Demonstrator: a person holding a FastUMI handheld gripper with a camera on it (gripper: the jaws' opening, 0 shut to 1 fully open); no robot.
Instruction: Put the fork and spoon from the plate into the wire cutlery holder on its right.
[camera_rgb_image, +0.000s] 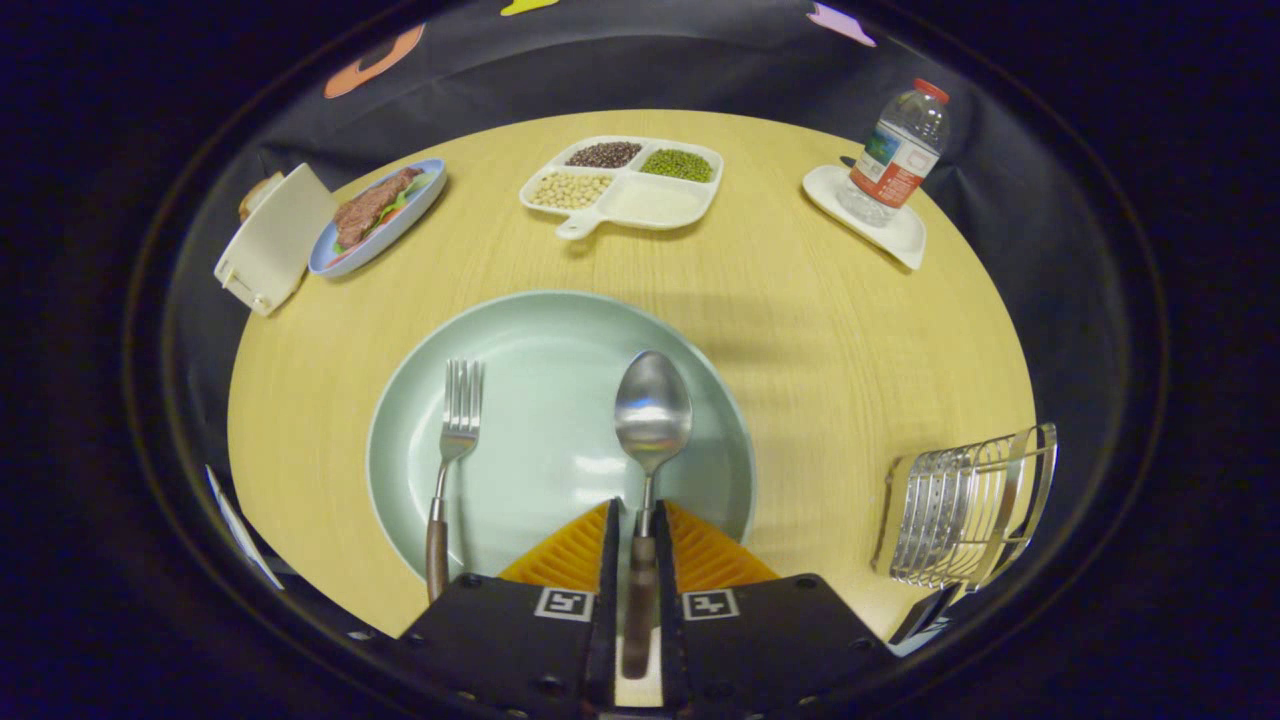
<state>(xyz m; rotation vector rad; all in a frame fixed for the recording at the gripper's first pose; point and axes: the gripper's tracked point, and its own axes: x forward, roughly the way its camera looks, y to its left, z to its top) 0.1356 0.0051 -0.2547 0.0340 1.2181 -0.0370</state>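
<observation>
A pale green plate (520, 330) lies on the wooden table just ahead of my fingers. On its left part rests a fork (455, 440) with a dark handle that reaches over the near rim. The spoon (652, 410) lies right of the fork, its bowl on the plate and pointing away from me. Its dark handle runs back between my two fingers. My gripper (640, 512) is shut on that handle, both fingers pressing its sides. The wire cutlery holder (965, 505) stands on the table to the right of the plate, near the table's edge.
Beyond the plate sits a white divided tray (650, 205) of beans and grains. A blue dish (425, 205) with meat and a white box (270, 240) are at the far left. A water bottle (895, 155) stands on a white coaster (900, 235) at the far right.
</observation>
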